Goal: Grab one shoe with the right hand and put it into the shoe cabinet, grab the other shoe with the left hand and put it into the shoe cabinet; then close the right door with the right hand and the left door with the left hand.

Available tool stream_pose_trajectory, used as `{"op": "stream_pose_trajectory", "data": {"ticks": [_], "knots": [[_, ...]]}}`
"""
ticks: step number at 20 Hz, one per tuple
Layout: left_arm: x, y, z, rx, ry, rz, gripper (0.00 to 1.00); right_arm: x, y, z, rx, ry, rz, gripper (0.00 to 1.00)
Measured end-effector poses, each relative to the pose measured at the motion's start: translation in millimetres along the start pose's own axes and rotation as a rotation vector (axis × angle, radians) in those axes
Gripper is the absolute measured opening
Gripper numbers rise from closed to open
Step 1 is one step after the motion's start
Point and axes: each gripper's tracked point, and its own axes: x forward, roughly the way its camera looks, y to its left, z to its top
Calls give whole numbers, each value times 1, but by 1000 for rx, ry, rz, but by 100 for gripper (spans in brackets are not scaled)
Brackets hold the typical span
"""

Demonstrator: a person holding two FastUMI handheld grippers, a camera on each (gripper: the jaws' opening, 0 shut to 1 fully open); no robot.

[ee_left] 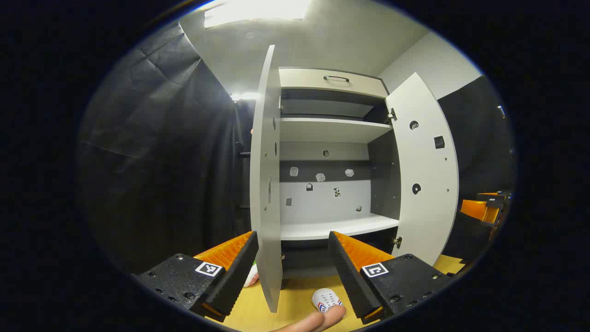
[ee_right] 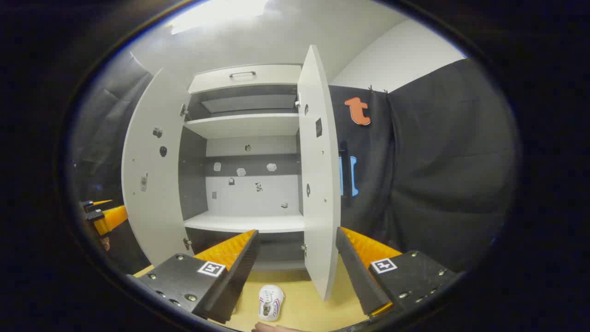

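Both doors standing open, shoe cabinet (ee_right: 244,184) shelves bare, right gripper (ee_right: 295,272) and left gripper (ee_left: 290,272) hovering with jaws spread wide and holding nothing; shoe (ee_right: 270,302) lying at bottom centre on the surface (ee_right: 299,304), so the first grab is pending, calling for a downward reach.

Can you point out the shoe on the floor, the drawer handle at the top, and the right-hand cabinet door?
shoe (ee_right: 270,302), right gripper view, on its upper.
drawer handle (ee_right: 242,73), right gripper view, on the bar's middle.
right door (ee_right: 318,184), right gripper view, on its inner face.
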Motion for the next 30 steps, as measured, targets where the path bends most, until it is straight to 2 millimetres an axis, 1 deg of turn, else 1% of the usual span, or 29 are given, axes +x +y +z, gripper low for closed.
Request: {"op": "stream_pose_trajectory", "data": {"ticks": [1, 2, 3, 4, 5, 6, 8, 10, 11, 12, 15, 16, 17, 18, 19, 20, 21, 25, 27, 30], "knots": [[0, -1, -2, 3, 6, 1, 94, -1, -1, -1, -2, -1, 1, 95], [1, -2, -3, 3, 10, 0, 89, 0, 0, -2, -5, 0, 4, 99], [2, -4, -6, 2, 15, -5, 89, 0, 1, -5, -9, 3, 8, 95], [2, -6, -8, 1, 19, -10, 94, 2, 1, -8, -9, 7, 12, 94], [2, -8, -9, -2, 20, -15, 94, 3, 0, -10, -6, 14, 16, 95], [2, -11, -9, -7, 19, -24, 94, 5, -1, -14, -2, 22, 21, 99], [3, -21, -9, -14, 11, -54, 95, 8, -2, -18, 2, 31, 27, 99], [4, -26, -7, -28, -3, -70, 95, 9, -2, -21, 5, 35, 31, 99], [5, -28, -6, -40, -13, -71, 94, 10, 0, -23, 7, 36, 39, 95], [7, -30, -7, -45, -20, -72, 94, 11, 3, -24, 8, 35, 51, 99], [7, -36, -17, -44, -5, -80, 94, 17, 14, -23, -4, 14, 86, 99], [7, -36, -19, -47, -3, -84, 94, 19, 18, -26, -17, 13, 93, 99], [6, -37, -22, -51, -2, -89, 89, 23, 22, -31, -32, 16, 98, 94], [6, -36, -24, -53, -4, -94, 89, 27, 27, -38, -44, 24, 102, 94], [4, -34, -26, -54, -8, -96, 94, 31, 33, -48, -51, 38, 108, 94], [4, -31, -26, -61, -19, -95, 94, 36, 40, -63, -59, 59, 121, 94], [4, -29, -26, -72, -35, -97, 94, 41, 46, -78, -76, 85, 133, 99], [4, -26, -34, -129, -32, -111, 94, 60, 59, -148, -140, 185, 129, 99], [5, -25, -39, -118, -17, -100, 94, 68, 68, -188, -130, 247, 138, 99], [7, -25, -45, -98, -4, -96, 95, 77, 78, -256, -119, 351, 147, 99]]}}
